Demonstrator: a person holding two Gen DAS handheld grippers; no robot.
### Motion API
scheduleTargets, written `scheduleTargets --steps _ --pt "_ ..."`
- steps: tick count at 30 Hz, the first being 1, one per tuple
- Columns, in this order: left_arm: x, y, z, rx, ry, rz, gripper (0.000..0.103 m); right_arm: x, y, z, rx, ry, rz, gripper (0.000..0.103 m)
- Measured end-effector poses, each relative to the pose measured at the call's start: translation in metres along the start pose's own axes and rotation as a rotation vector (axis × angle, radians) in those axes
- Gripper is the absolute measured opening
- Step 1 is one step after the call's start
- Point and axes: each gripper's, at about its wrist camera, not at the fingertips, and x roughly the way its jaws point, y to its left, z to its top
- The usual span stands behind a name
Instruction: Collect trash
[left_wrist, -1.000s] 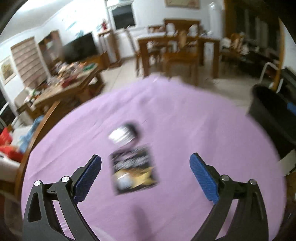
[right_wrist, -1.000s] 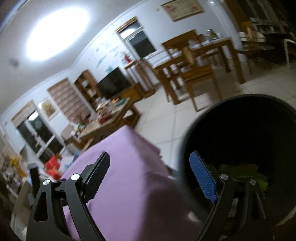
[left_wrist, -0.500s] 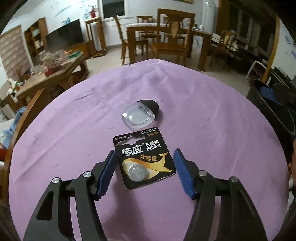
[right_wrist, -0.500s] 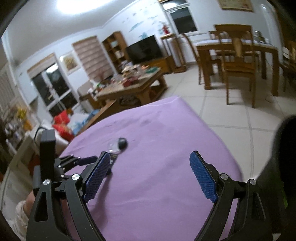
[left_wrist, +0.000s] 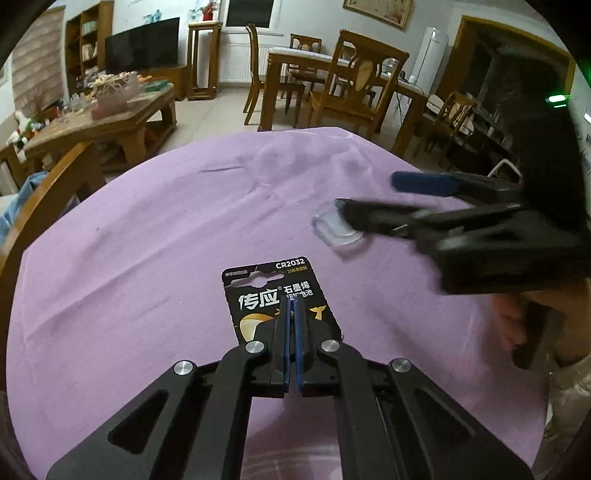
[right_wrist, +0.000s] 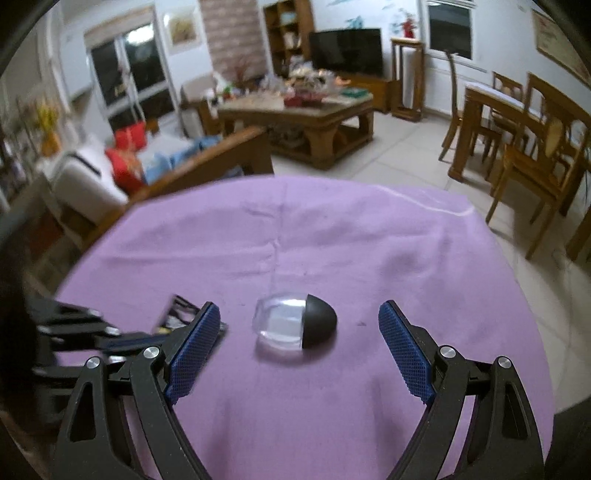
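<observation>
My left gripper (left_wrist: 293, 306) is shut on a black CR2032 battery card (left_wrist: 266, 291) over the purple cloth (left_wrist: 147, 240). A clear plastic shell with a black end (right_wrist: 293, 325) lies on the cloth (right_wrist: 369, 229); it also shows in the left wrist view (left_wrist: 332, 229). My right gripper (right_wrist: 299, 325) is open, with one finger on each side of the shell, not touching it. In the left wrist view the right gripper (left_wrist: 369, 197) comes in from the right, partly hiding the shell. In the right wrist view the card (right_wrist: 177, 314) and left gripper (right_wrist: 125, 338) show at left, blurred.
The purple cloth covers a round table. A wooden chair back (left_wrist: 48, 188) stands at the table's left edge. Beyond are a cluttered coffee table (right_wrist: 295, 107), a dining table with chairs (left_wrist: 332, 85) and a sofa (right_wrist: 96, 170).
My left gripper has closed on the battery card. My right gripper has swung from the black bin to the table and now straddles the clear shell.
</observation>
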Motion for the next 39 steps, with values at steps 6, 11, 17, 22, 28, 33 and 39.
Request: scheduleTargets --steps 6,11,17,22,28,33,39 --pt "-0.004 0.008 -0.004 -0.030 -0.003 -0.002 0.005 0.028 0.014 0.001 -0.033 0.059 -0.036 0.056" --pt "-0.009 0.002 -0.003 0.010 -0.024 0.041 0.044 0.011 0.002 -0.018 0.051 0.030 0.017 0.056" --pt "-0.018 0.005 -0.006 -0.027 -0.091 0.074 0.090 -0.027 -0.016 -0.054 0.162 -0.050 0.100 0.056" --pt "0.006 -0.006 -0.008 0.022 -0.002 0.187 0.090 -0.042 -0.017 -0.063 0.158 -0.078 0.148 0.056" --pt "0.008 -0.010 -0.006 0.032 0.000 0.215 0.067 -0.056 -0.022 -0.067 0.165 -0.110 0.184 0.056" --pt "0.005 -0.006 -0.009 0.033 -0.014 0.207 0.057 -0.061 -0.029 -0.069 0.190 -0.132 0.184 0.056" --pt "-0.003 0.005 -0.011 -0.036 -0.015 0.111 0.001 -0.072 -0.038 -0.069 0.215 -0.174 0.183 0.056"
